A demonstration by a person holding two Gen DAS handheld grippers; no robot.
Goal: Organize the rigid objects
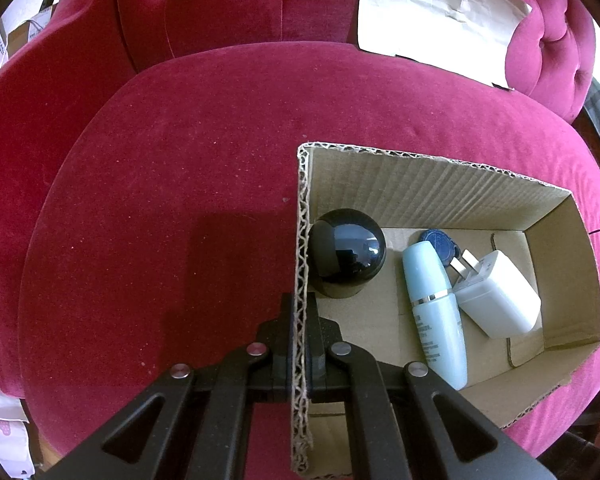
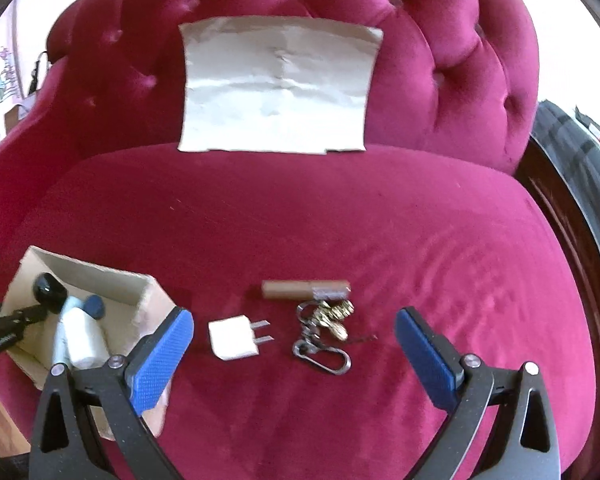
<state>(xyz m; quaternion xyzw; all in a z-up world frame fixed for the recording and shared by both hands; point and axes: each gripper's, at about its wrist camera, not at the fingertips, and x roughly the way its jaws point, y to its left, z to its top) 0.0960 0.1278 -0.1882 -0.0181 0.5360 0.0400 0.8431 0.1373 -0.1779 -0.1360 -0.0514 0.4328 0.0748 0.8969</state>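
Left gripper [image 1: 299, 344]: we see its jaws pressed together on the near wall of the cardboard box [image 1: 440, 184], one finger outside and one inside, pinching the corrugated edge.
Right gripper [image 2: 294, 344]: we find it spread wide, blue pads [image 2: 160, 354] well apart, nothing between them; it hangs above the seat cushion, tilted downward.
Surface: we note a red velvet sofa [image 2: 380, 220] with a tufted back; everything sits on its seat cushion.
Box position: we place it on the cushion, top open, at the left of the right wrist view.
Box contents: we count a glossy black sphere [image 1: 346, 254] against the wall that the left gripper pinches, a pale blue bottle [image 1: 436, 312] lying flat, a white charger [image 1: 496, 296] touching the bottle, and a blue round tag [image 1: 440, 240] partly under both.
Loose items: we see a small white plug adapter [image 2: 234, 338] just right of the box, prongs pointing right; a keyring with a carabiner and gold charms [image 2: 324, 332] near it; a brown cylinder [image 2: 300, 290] lying flat just behind the keyring.
Backrest: we record a creased sheet of paper [image 2: 276, 88] leaning against it.
Image quality: right wrist view is slightly blurred; fine detail of the charms cannot be told.
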